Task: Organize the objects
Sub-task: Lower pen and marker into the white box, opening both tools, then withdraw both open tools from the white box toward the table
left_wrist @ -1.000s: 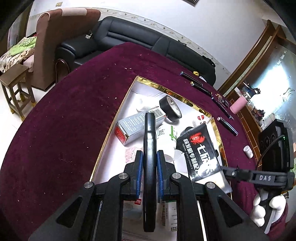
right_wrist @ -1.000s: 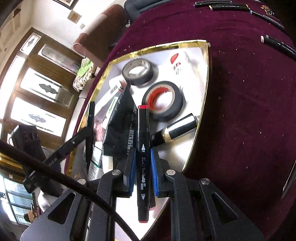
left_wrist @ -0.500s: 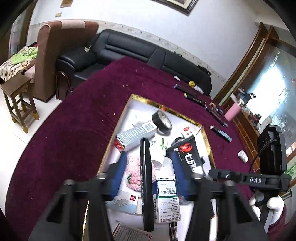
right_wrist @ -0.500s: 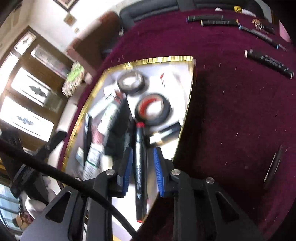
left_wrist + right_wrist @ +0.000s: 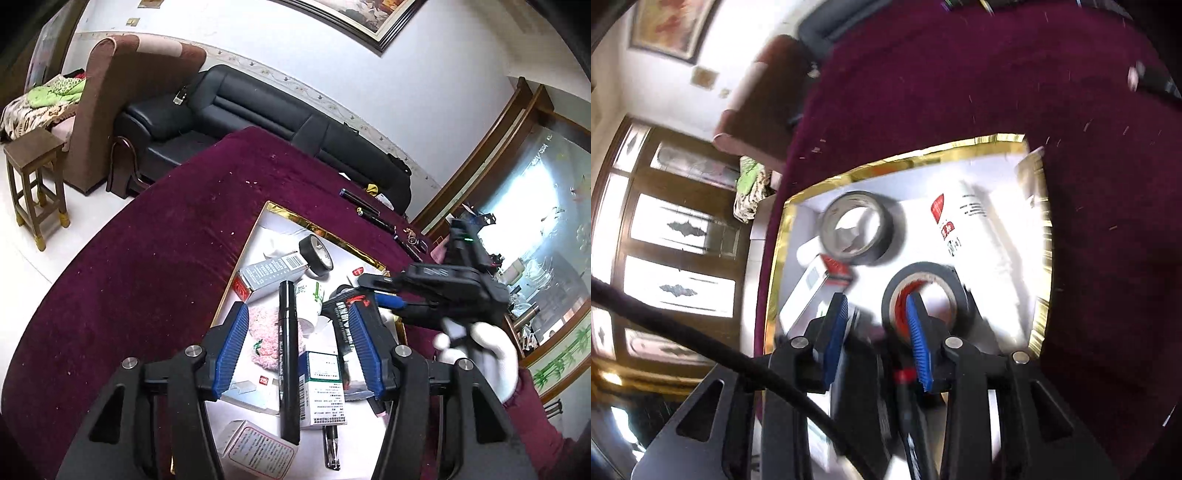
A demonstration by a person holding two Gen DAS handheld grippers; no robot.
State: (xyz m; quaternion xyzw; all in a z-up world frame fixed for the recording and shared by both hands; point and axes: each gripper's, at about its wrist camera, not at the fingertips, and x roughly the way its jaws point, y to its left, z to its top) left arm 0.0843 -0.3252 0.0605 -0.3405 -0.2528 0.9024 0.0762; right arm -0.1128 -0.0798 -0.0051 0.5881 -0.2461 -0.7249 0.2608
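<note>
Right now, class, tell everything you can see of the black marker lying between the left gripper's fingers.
The black marker is a long, matte, plastic-looking stick with faint print along its side. It lies flat in the gold-rimmed tray, pointing away from the camera, resting across a white box and the pink pouch. The left gripper is open; neither finger touches it.

Bench (image 5: 155, 258) cloth: maroon, matt, velvety. Tray (image 5: 325, 230) rim: glossy gold foil. Sofa (image 5: 258, 114): shiny black leather. Fingers (image 5: 232, 350): ribbed blue pads, matt black plastic. Stool (image 5: 33, 177): wood.
</note>
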